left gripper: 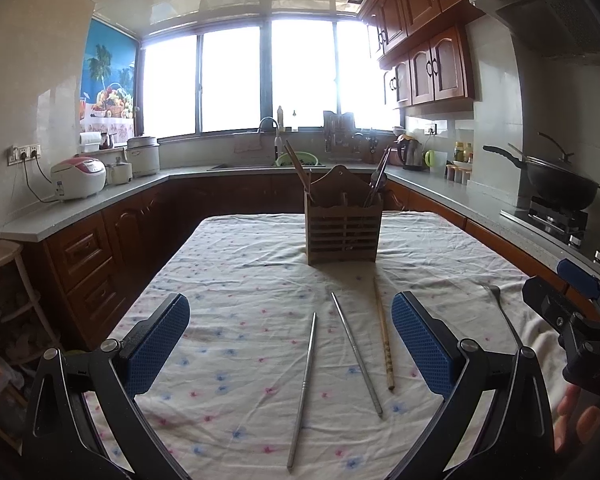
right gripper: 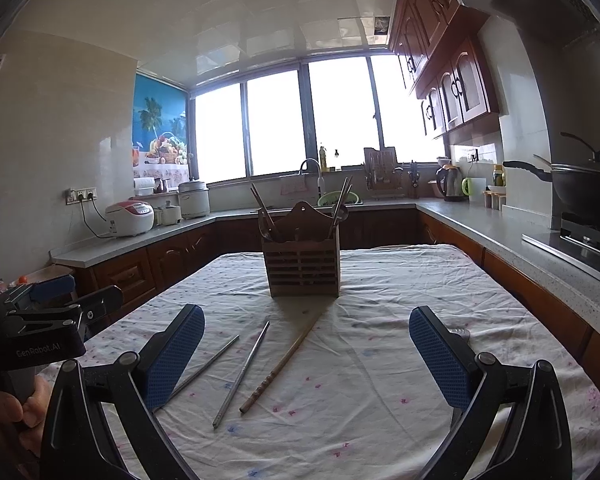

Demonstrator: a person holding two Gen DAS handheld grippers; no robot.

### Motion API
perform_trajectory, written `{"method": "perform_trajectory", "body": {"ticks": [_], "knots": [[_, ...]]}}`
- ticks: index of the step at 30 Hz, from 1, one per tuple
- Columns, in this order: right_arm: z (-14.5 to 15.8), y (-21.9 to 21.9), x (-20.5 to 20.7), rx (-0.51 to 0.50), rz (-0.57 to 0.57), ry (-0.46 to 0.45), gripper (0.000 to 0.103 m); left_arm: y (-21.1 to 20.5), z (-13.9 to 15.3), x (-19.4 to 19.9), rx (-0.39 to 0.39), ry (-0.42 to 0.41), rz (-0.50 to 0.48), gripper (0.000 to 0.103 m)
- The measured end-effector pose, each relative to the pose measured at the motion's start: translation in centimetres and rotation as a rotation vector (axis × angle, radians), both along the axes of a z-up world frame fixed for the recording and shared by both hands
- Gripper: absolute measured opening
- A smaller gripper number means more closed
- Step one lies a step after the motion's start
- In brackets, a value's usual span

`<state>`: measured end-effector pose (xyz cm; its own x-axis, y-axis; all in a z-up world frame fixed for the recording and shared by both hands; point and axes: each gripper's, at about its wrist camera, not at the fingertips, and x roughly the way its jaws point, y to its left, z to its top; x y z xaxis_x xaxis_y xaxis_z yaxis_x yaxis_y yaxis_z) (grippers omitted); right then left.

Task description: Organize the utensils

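While both the left gripper point(left gripper: 290, 344) and right gripper point(right gripper: 306, 356) gape wide and empty, three thin chopsticks point(left gripper: 356, 354) lie at 6 o'clock from the wooden holder point(left gripper: 342, 226); stiff, light, likely slippery, best pinched mid-shaft

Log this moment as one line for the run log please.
left hand-held gripper open, empty | right hand-held gripper open, empty | three chopsticks, fork on cloth | holder upright

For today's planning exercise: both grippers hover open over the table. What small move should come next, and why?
Probably lower the open left gripper onto the nearer metal chopstick: it lies loose between the fingers, outside the wooden holder.
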<state>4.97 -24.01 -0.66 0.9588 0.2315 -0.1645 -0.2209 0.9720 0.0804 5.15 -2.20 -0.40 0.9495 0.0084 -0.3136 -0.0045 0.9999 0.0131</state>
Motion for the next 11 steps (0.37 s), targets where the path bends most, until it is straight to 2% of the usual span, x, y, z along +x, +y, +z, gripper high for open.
{"method": "perform_trajectory", "body": {"ticks": [11], "knots": [[0.02,-0.55,1.08,0.011,-0.001,0.026,0.103,-0.63,0.78,0.51,-0.002,-0.017,-0.023,0.103]]}}
